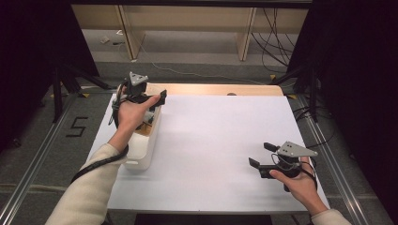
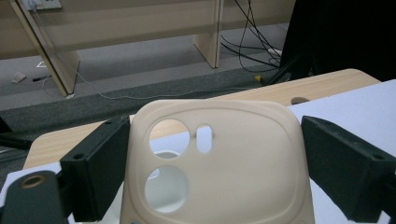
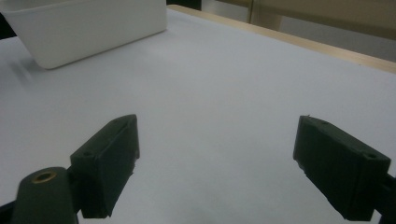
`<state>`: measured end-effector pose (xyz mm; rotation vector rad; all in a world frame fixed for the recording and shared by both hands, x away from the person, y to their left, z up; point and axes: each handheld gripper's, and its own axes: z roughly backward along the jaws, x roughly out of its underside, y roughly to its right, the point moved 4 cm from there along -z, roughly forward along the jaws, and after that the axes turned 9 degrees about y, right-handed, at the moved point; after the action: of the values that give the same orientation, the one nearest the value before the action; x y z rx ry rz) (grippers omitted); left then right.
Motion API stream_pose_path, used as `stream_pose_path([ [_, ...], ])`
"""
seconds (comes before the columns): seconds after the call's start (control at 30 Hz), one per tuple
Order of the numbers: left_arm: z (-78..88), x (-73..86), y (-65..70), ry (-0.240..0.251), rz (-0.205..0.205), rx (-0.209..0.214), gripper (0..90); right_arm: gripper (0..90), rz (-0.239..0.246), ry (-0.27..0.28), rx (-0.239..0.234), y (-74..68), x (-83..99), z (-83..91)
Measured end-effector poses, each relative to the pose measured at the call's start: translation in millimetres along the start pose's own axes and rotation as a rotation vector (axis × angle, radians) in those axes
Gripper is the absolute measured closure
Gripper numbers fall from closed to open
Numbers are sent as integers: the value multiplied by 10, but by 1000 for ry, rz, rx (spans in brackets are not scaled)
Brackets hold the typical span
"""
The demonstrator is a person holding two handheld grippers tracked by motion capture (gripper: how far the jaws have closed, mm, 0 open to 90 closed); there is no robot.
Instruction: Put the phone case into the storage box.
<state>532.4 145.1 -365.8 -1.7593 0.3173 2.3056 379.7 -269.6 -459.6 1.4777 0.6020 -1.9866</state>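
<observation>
Left gripper view looks along two black fingers (image 2: pixel 100 170) with a cream phone case (image 2: pixel 215 163) standing upright between them. The left finger touches the case's edge; on the right a narrow gap shows between the case and the other finger, so whether the case is truly clamped I cannot tell. The case has two round camera holes and a small slot near its top left. Behind it lie the white sheet on the bench (image 2: pixel 345 100), the bench's wooden edge, and a grey floor with cables.

From the high view, the left gripper (image 1: pixel 157 99) is held by the left hand (image 1: pixel 131 112) above the far end of a white bin (image 1: pixel 143 150), which sits at the left side of the white-covered bench (image 1: pixel 211 140). A grey three-cornered plate tops the gripper.

In the right gripper view, the right gripper (image 3: pixel 215 154) has its fingers spread wide apart with nothing between them, just over the bare white sheet. The white bin (image 3: pixel 93 28) sits at the upper left, well apart. The high view places this gripper (image 1: pixel 261 154) near the bench's right front, in the right hand (image 1: pixel 300 185).
</observation>
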Motion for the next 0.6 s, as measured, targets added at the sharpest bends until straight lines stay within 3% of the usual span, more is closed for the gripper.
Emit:
stream_pose_path([
  [0.6, 0, 1, -142, 15, 17, -24, 111, 154, -3, 0, -1, -2, 3, -8],
])
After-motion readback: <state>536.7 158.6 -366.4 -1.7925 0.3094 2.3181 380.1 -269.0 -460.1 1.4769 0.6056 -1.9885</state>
